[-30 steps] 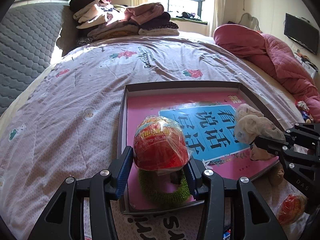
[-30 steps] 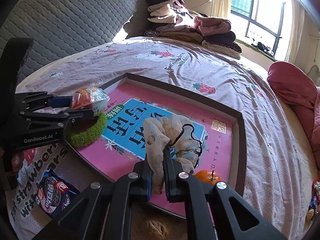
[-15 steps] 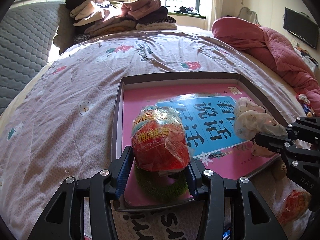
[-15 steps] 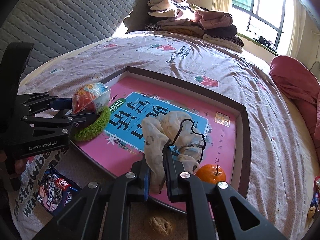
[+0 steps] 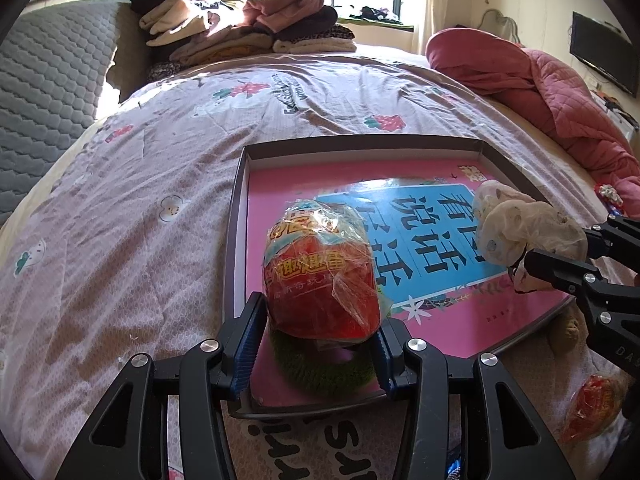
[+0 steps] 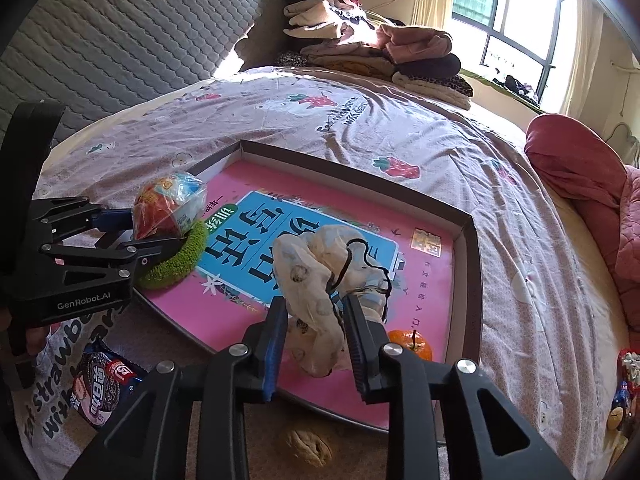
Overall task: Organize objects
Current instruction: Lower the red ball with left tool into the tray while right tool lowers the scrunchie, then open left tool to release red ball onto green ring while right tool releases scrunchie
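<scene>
right gripper (image 6: 316,332) opening, cloth bundle (image 6: 320,276) loose between its jaws; left gripper (image 5: 316,344) clamps wrapped snack (image 5: 320,280).

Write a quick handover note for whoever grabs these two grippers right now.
Left gripper: shut on the wrapped red snack, above the green ring in the tray.
Right gripper: fingers opening around the cream cloth bundle, which sits in the tray.
Done: orange and ring in tray.
Left: set the snack down; walnut and cookie pack remain on the bed.
</scene>
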### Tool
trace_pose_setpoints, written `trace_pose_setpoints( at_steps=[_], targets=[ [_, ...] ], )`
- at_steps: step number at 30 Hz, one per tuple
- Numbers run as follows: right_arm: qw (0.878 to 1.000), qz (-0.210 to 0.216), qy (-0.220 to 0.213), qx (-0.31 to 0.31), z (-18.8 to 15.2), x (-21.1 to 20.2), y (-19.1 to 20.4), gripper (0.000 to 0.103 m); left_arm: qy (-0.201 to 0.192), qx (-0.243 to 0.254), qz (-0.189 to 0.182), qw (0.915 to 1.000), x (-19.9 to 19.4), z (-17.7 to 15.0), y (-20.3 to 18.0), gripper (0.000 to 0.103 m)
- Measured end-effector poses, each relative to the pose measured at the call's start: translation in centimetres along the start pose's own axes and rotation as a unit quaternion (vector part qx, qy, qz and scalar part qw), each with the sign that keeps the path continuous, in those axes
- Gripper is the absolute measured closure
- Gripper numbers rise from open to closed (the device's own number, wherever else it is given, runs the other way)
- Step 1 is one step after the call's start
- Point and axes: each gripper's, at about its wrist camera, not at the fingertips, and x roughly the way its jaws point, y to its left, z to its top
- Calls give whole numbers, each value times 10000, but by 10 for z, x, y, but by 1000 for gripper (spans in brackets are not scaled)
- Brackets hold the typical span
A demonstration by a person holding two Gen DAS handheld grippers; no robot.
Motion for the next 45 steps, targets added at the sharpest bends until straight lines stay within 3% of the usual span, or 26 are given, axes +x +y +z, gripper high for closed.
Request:
trace_pose_setpoints(
  at_steps=[5,11,27,31,45],
  targets=[
    [9997,-45,-217,33,3,-9,-3,58,39,-37,-19,10000,0,0,1,53],
    [9995,-86,-309,82,7,-15,-6,55,52,-84,-17,10000,-1,1,2,50],
    [9986,-25,-474,244,9,-26,-11,54,53,-34,-53,10000,-6,3,-1,44],
    [9985,-15,-505,231,9,-27,-10,54,22,2,-54,10000,-9,4,-2,37],
    [9982,-1,-562,225,8,-31,-7,54,-244,-88,-25,9997,-28,12,5,35]
  ],
)
